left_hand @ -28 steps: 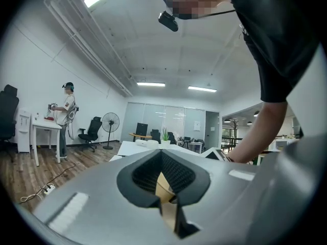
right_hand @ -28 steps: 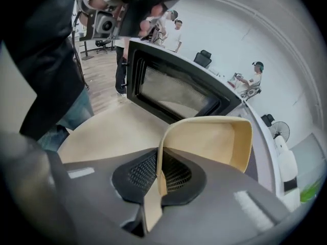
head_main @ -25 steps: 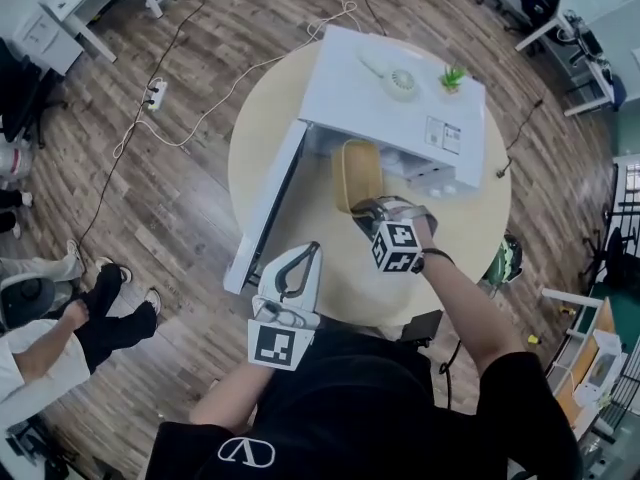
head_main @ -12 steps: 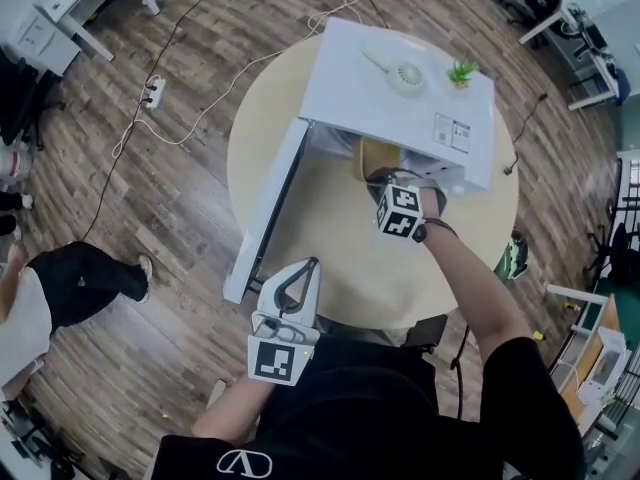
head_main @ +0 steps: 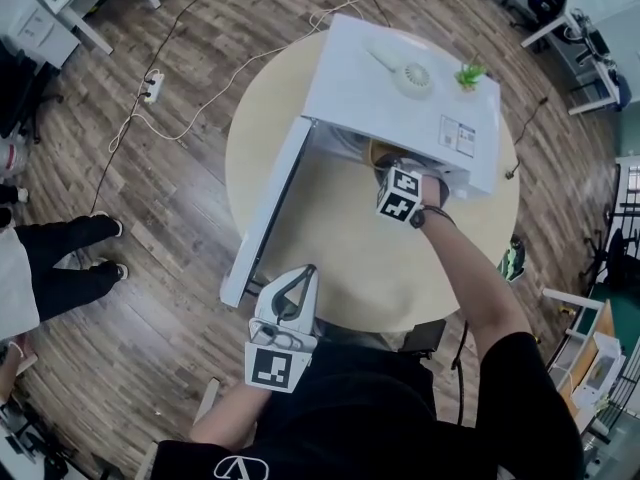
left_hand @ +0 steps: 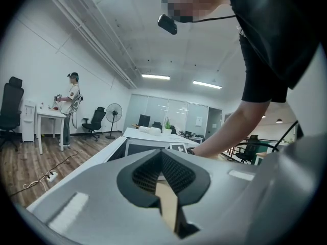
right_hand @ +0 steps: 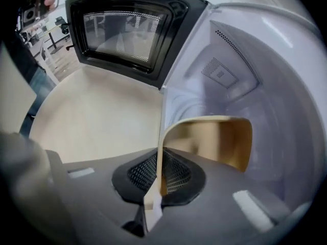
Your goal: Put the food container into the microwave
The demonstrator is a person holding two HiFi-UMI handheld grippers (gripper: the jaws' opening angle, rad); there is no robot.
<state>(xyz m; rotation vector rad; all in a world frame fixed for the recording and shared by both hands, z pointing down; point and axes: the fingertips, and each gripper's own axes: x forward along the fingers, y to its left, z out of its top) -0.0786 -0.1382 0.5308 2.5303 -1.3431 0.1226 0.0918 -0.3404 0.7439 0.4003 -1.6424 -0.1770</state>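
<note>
On the round counter (head_main: pixel 330 258) the microwave (head_main: pixel 400 83) stood with its door (head_main: pixel 262 218) swung wide to the left. The food container (right_hand: pixel 214 142) sat partway inside the cavity, its long axis seemingly running straight inward, directly ahead of the right hand-held gripper (right_hand: pixel 155 188), which was clamped on its near wall. The left hand-held gripper (head_main: pixel 298 276) hung well back by the person's body, jaws together on nothing.

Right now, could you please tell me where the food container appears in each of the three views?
Head view: food container, a yellow sliver at the microwave mouth.
Left gripper view: not in it.
Right gripper view: centre right, rim between the jaws.
Shared landmark: the open microwave door.
</note>
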